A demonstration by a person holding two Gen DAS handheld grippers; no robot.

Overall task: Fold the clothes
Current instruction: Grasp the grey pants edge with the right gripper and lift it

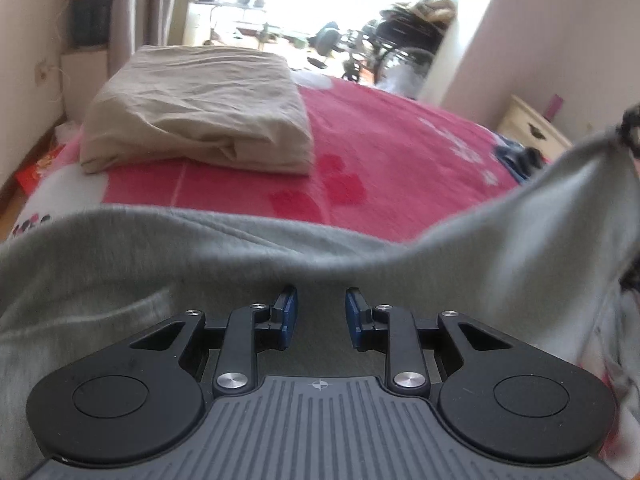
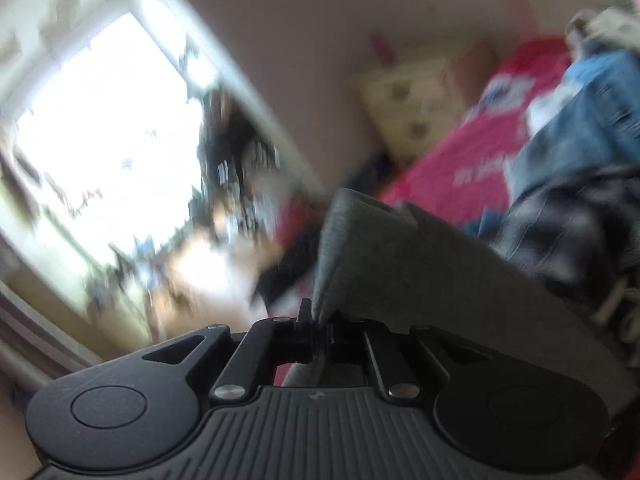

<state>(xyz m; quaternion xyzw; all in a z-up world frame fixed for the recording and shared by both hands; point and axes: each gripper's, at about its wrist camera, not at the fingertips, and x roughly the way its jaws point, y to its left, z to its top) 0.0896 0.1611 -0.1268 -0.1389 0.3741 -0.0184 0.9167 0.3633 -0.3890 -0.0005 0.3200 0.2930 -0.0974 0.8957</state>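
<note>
**Grey garment mid-fold, right side lifted**

Grey garment (image 1: 248, 264) lies across the near edge of the bed (image 1: 400, 152), its right end raised off the pink cover, likely to carry it over for a fold. Right gripper (image 2: 316, 330) is pinching that raised edge; view heavily blurred. Left gripper (image 1: 322, 318) sits over the cloth, jaws parted, nothing between the pads. 1 folded beige sheet (image 1: 200, 108) sits at the bed's far left corner.
</note>
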